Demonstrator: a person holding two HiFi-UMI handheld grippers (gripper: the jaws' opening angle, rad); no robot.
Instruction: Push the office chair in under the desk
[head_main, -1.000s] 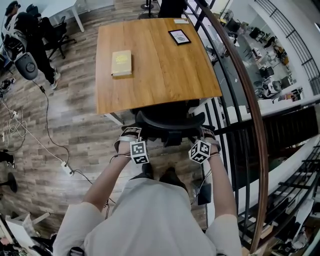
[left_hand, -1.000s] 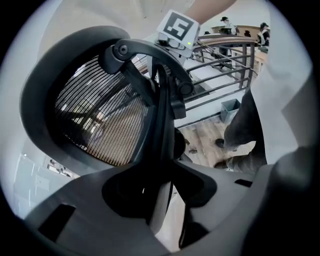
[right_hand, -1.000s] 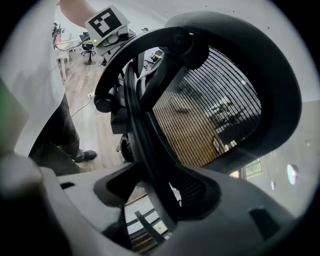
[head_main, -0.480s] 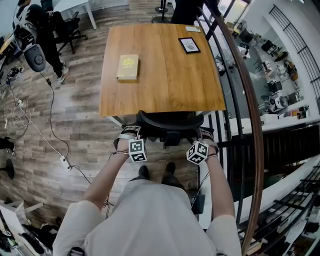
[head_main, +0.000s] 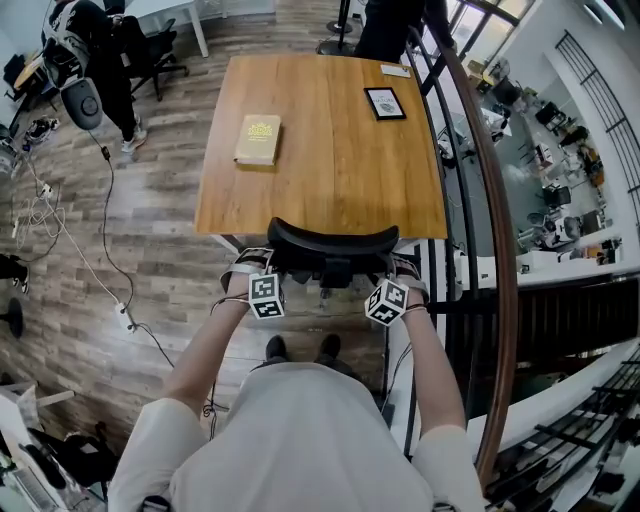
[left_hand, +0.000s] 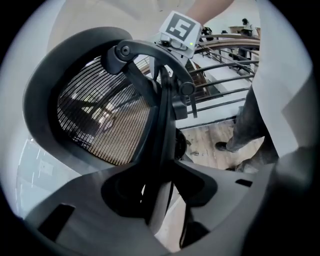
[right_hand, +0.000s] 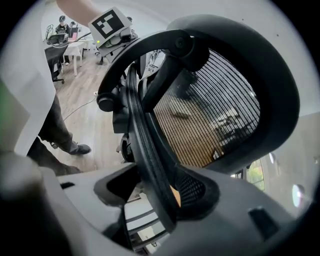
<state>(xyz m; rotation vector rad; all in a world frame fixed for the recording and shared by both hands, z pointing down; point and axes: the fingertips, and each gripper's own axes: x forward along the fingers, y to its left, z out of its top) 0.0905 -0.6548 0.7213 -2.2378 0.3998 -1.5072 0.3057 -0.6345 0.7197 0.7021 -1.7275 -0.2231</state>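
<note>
The chair (head_main: 330, 243) has rolled further in. We see its black mesh back at the desk's (head_main: 330, 130) six o'clock edge. Our left tongs (head_main: 256, 268) are opening astride its rim, and our right tongs (head_main: 396, 274) straddle it unclamped.

Light short-sleeved shirt (head_main: 300, 440) — grey tongs (left_hand: 160, 197) — shoes (head_main: 275, 347) apparently dark.

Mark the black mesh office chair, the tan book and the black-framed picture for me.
black mesh office chair (head_main: 330, 238): head view, top edge of its backrest.
tan book (head_main: 258, 139): head view, middle of its cover.
black-framed picture (head_main: 385, 103): head view, centre of its face.
</note>
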